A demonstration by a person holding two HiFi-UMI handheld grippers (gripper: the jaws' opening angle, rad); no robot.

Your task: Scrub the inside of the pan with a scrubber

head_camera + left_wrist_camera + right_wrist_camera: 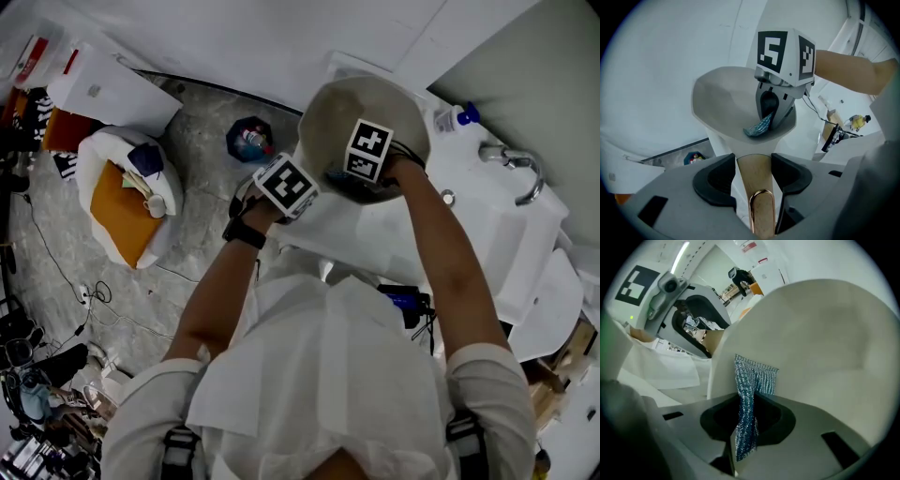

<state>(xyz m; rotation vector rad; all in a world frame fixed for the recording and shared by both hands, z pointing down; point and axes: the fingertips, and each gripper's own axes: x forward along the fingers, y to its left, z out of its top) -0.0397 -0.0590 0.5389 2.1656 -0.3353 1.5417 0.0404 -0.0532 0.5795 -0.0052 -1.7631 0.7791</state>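
Note:
In the head view I hold a cream pan (375, 103) up over the white counter, its inside tilted toward me. My left gripper (314, 183) is shut on the pan's tan handle (757, 180), which has a copper hanging loop at its end and sits between the dark pads. My right gripper (771, 115) reaches down into the pan (722, 98). It is shut on a blue-silver mesh scrubber (750, 380), whose free end (758, 127) lies against the inner wall near the bottom. In the right gripper view the pan (825, 333) fills the right side.
A white sink counter with a chrome faucet (525, 173) and a blue-capped bottle (459, 117) stands to the right. On the grey floor to the left are a blue bowl (251, 139), a white bag with orange contents (127, 197) and loose cables.

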